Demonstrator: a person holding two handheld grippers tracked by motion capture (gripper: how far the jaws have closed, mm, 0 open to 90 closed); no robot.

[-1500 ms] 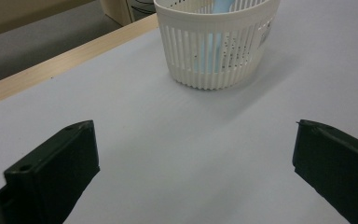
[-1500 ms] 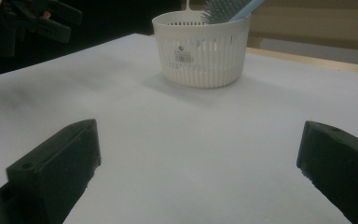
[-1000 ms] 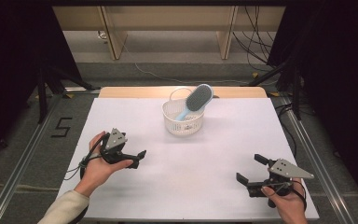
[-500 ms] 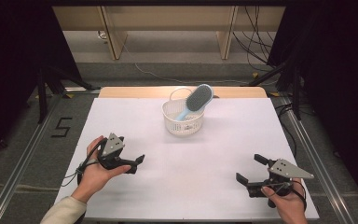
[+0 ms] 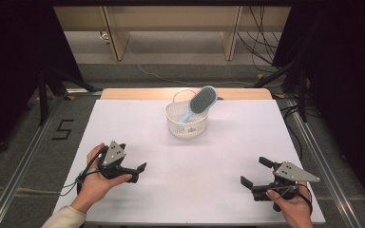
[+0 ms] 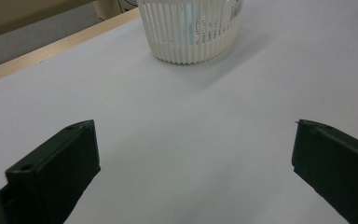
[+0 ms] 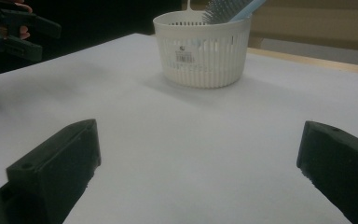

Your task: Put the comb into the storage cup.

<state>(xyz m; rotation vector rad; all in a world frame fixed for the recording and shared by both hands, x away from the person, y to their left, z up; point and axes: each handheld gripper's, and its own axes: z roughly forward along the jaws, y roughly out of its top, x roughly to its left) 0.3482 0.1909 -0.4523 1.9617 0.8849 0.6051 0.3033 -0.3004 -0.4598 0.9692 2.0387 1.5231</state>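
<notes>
A white slatted basket [image 5: 186, 125] stands at the table's far middle, with a light-blue hairbrush [image 5: 202, 100] leaning out of it, grey bristles up. My left gripper [image 5: 138, 173] hovers at the front left in a hand, open and holding nothing. At the front right my right gripper [image 5: 255, 171] is also open and holds nothing. In the left gripper view the basket [image 6: 191, 28] lies ahead beyond the wide-apart jaws. In the right gripper view the basket [image 7: 204, 51] and brush [image 7: 228, 8] lie ahead, with the left gripper [image 7: 18, 28] at the far left.
The white table top [image 5: 190, 190] spreads between the grippers and the basket. A wooden strip [image 5: 138, 94] runs along its far edge. Metal rails [image 5: 26, 161] border both sides, and dark stands and cables sit on the floor beyond.
The left gripper has drifted slightly toward the front of the table. The right gripper, basket and brush have stayed put.
</notes>
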